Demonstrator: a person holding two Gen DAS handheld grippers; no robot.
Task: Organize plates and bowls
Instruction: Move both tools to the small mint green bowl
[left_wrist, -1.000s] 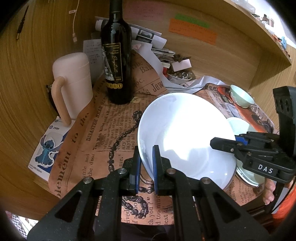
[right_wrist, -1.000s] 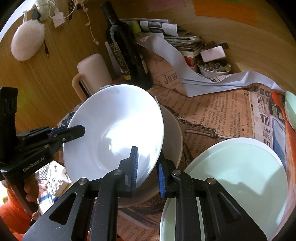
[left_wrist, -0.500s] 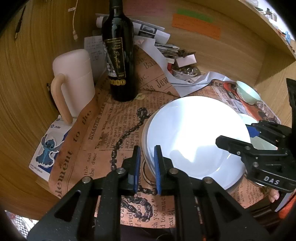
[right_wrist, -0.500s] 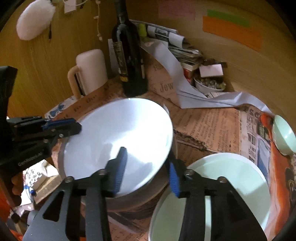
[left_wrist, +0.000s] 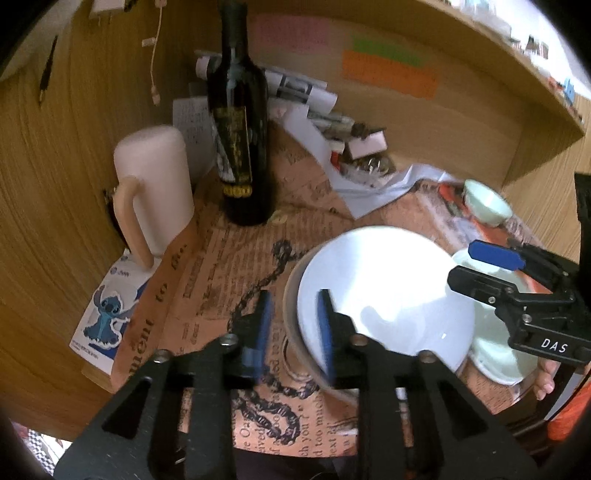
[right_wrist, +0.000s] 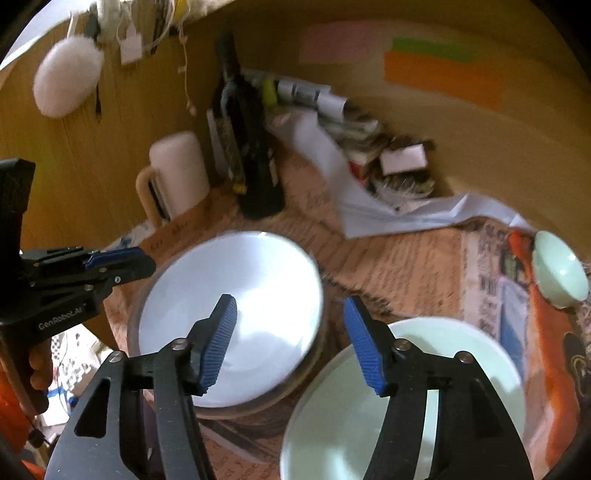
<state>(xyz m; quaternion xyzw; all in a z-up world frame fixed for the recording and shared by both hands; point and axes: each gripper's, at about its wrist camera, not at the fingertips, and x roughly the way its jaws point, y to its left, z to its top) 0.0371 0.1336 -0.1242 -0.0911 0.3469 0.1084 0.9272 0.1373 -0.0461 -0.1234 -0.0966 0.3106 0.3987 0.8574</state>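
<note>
Tongs, left (left_wrist: 293, 325) and right (right_wrist: 290, 343), now opening, white plate (right_wrist: 231, 321) released onto beige plate (left_wrist: 291, 332)

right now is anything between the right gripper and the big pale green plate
Nothing visible. The right gripper, its jaws opening and empty, hangs over the gap between the white bowl and the pale green plate; the plate lies bare beside the bowl stack.

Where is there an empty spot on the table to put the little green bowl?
One bare patch of newspaper mat lies between the wine bottle, the pink mug and the white bowl. Another lies between the white bowl, the paper pile and the little green bowl. The back corner by the papers is crowded.
</note>
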